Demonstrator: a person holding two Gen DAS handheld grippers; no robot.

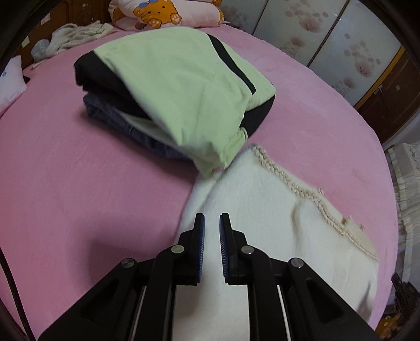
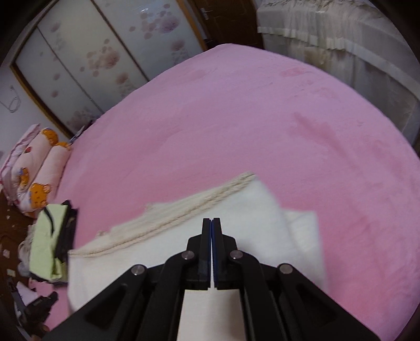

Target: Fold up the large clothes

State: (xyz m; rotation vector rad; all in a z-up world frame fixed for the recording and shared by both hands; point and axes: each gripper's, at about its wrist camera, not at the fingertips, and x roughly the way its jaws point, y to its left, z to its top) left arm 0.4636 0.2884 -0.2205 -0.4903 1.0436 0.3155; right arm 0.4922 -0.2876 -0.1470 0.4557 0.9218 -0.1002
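Note:
A white fleecy garment [image 1: 262, 204] with a cream braided trim lies folded on the pink bed [image 1: 78, 183]. My left gripper [image 1: 212, 217] hovers over its near edge, jaws a small way apart with nothing between the blue pads. In the right wrist view the same white garment [image 2: 249, 209] lies below my right gripper [image 2: 212, 220], whose jaws are shut and empty. Beyond it, a folded light-green and black garment [image 1: 183, 91] tops a stack over dark blue denim [image 1: 126, 123]. That stack [image 2: 47, 241] shows at the left edge of the right wrist view.
A bear-print pink pillow [image 1: 162, 13] and a crumpled beige cloth [image 1: 76, 35] lie at the bed's far side. Flower-patterned sliding doors [image 1: 328, 39] stand beyond the bed. A white lace-covered piece of furniture [image 2: 341, 39] borders the bed. Bare pink sheet [image 2: 236, 118] stretches beyond the white garment.

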